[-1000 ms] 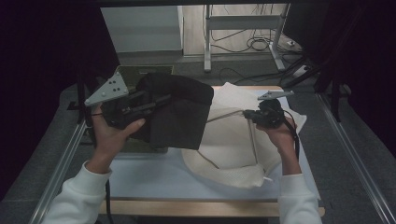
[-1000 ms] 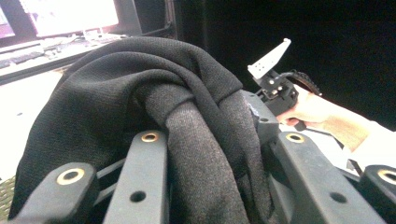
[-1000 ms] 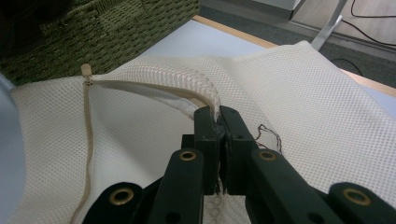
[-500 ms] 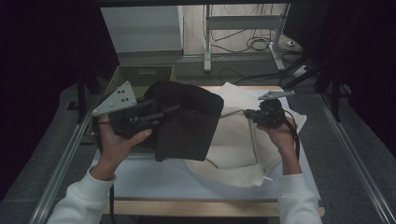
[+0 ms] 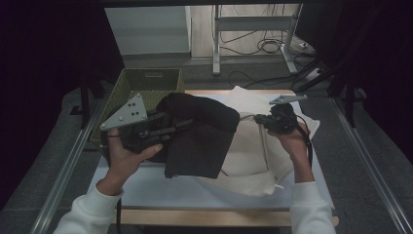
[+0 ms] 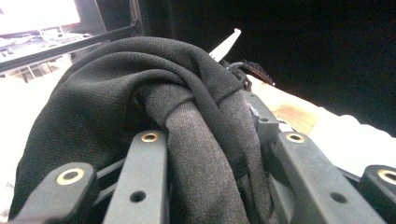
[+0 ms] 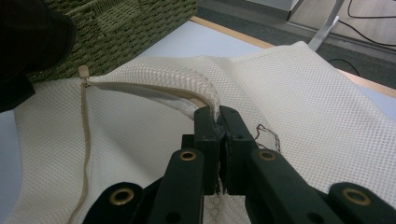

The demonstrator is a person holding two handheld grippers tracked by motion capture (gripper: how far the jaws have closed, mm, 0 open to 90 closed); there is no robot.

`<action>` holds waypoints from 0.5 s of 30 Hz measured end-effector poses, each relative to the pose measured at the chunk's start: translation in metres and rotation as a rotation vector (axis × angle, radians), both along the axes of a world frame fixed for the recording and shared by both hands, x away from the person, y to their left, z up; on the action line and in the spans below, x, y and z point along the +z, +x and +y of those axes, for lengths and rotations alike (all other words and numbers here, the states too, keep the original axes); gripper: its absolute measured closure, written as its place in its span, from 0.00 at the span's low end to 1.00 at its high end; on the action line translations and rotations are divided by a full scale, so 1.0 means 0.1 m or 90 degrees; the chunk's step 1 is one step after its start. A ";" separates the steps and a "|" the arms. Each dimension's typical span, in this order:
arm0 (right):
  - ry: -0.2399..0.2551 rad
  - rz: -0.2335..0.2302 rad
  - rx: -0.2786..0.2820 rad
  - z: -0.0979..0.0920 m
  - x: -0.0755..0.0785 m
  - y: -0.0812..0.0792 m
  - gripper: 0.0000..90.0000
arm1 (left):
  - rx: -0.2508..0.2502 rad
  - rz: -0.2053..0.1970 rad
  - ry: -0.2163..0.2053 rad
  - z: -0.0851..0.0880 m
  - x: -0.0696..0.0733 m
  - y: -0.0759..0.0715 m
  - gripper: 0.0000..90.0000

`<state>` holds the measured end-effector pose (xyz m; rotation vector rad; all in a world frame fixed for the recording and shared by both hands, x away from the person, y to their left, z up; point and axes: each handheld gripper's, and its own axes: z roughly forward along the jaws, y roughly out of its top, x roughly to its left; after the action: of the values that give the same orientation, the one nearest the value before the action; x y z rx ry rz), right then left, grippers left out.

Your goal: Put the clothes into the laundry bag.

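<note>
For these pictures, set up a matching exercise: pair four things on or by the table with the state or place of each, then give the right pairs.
Things:
1. black garment
2. white mesh bag
3. green woven basket
4. white sheet

States or places:
A. covers the tabletop
B. its rim pinched by the right claw
C. stands at the table's far left corner
D. bunched between the left claw's jaws

Pairs: 1-D, 2-B, 3-C, 4-A

Black cloth [image 5: 200, 134] is covering the left tongs' [image 5: 182, 126] tips and part of the mesh laundry bag [image 5: 253, 146].
</note>
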<state>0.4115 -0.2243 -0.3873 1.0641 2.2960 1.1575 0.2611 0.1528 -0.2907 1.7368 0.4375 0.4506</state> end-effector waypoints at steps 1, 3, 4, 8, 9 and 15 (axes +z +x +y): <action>0.000 0.000 0.000 0.00 0.00 0.00 0.96 | -0.002 0.001 -0.001 -0.01 -0.01 0.00 0.74; 0.000 0.000 0.000 0.00 0.00 0.00 0.96 | -0.003 0.001 0.000 -0.01 -0.01 -0.01 0.74; 0.000 0.000 0.000 0.00 0.00 0.00 0.96 | -0.005 0.000 0.000 -0.02 -0.02 -0.02 0.74; 0.000 0.000 -0.001 0.00 0.00 0.00 0.96 | -0.016 0.004 0.001 -0.05 -0.04 -0.04 0.74; 0.000 0.000 -0.001 0.00 0.00 0.00 0.96 | -0.019 0.006 0.002 -0.06 -0.05 -0.04 0.74; -0.001 -0.001 0.000 0.00 0.00 0.00 0.96 | -0.025 0.016 0.005 -0.10 -0.13 -0.04 0.74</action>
<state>0.4113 -0.2248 -0.3869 1.0628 2.2946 1.1565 0.2571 0.1424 -0.3038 1.7569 0.4193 0.4023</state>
